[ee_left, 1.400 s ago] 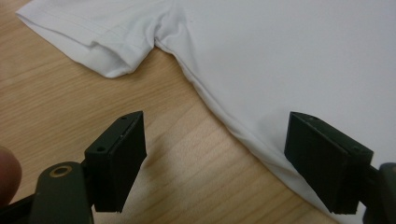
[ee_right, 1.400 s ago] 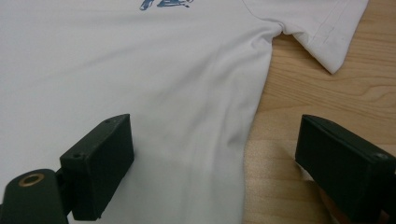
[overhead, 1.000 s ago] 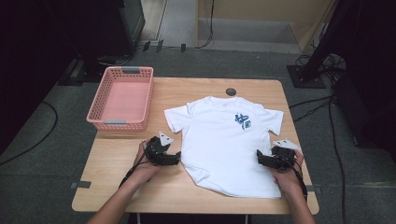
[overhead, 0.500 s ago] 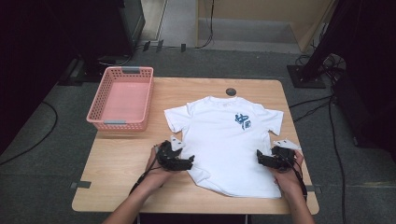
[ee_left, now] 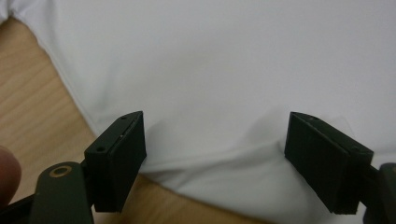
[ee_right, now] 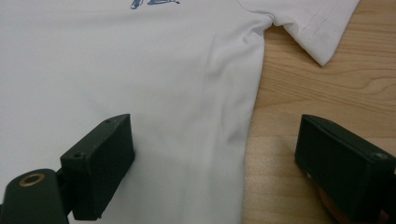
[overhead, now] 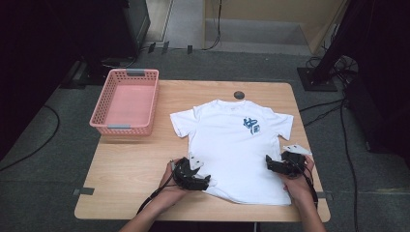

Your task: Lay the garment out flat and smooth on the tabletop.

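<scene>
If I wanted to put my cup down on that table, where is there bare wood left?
The widest bare patch of the table lies at the near left, between the pink basket, the white T-shirt and the left gripper. A thin strip runs behind the collar. The right side is crowded by shirt and right gripper.

Pink basket sits at the far left corner of the wooden table, overhanging the left edge slightly; nothing visible inside. Small dark round disc lies near the table's far edge. Black cables trail over grey floor at right.
</scene>
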A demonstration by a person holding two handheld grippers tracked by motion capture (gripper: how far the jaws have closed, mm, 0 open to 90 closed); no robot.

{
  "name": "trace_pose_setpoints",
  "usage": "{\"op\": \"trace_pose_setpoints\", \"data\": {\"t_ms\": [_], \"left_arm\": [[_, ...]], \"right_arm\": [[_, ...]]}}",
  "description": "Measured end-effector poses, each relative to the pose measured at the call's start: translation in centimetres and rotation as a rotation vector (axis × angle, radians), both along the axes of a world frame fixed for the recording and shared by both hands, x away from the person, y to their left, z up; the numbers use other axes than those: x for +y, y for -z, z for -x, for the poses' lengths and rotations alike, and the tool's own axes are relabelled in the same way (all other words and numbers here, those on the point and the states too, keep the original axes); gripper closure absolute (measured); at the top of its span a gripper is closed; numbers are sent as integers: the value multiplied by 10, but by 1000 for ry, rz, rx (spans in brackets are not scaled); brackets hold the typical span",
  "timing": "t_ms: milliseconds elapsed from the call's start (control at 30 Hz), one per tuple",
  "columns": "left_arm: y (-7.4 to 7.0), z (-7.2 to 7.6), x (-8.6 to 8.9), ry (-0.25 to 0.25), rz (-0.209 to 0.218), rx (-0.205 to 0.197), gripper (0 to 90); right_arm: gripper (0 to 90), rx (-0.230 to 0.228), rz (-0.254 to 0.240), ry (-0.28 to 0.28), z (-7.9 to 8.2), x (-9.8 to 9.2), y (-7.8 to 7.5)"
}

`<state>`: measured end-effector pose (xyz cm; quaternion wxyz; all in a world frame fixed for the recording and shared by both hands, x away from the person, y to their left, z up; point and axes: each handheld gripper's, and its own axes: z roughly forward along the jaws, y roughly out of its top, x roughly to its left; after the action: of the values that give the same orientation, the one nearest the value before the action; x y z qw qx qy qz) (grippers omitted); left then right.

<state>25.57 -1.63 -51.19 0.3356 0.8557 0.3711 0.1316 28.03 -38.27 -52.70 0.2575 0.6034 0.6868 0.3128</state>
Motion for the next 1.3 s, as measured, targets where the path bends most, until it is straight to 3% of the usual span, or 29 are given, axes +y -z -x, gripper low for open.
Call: {"op": "trace_pose_setpoints", "data": {"t_ms": [200, 233, 333, 467, 533, 600, 667, 767, 900, 1000, 1100, 1167, 1233, 1300], "left_arm": [[-1, 15, 38, 29, 4, 9, 212], [-3, 17, 49, 15, 16, 12, 212], [-7, 19, 58, -11, 52, 12, 212], [-13, 17, 54, -51, 95, -19, 212], [-16, 14, 45, -89, 122, -39, 212], [-19, 11, 28, -107, 120, -69, 212], [-22, 14, 12, -73, 117, -73, 213], [-20, 25, -13, 20, 83, -68, 233], [-12, 32, -25, 66, 43, -64, 545], [-10, 30, -17, 103, 64, -7, 752], [-13, 34, -3, 126, 91, 5, 893], [-14, 38, 7, 151, 98, 4, 900], [-16, 44, 22, 176, 131, 14, 897], [-17, 52, 41, 193, 169, 20, 814]], "right_arm": [[115, 0, -2, 3, 0, -1, 0], [115, 0, -2, 4, 0, -1, 0], [115, 1, -2, 4, 0, -1, 0], [115, 1, -2, 6, 0, -1, 0], [115, 1, -2, 6, 0, -1, 0], [115, 1, -2, 6, 0, 0, 0], [115, 1, -2, 6, 0, -1, 0], [115, 1, -2, 6, 0, -1, 0], [115, 1, -3, 7, 0, -1, 0], [115, 1, -3, 6, 0, -1, 0], [115, 1, -3, 7, 0, -1, 0], [115, 1, -3, 7, 0, -1, 0], [115, 1, -3, 6, 0, -1, 0], [115, 1, -3, 6, 0, -1, 0]]}}
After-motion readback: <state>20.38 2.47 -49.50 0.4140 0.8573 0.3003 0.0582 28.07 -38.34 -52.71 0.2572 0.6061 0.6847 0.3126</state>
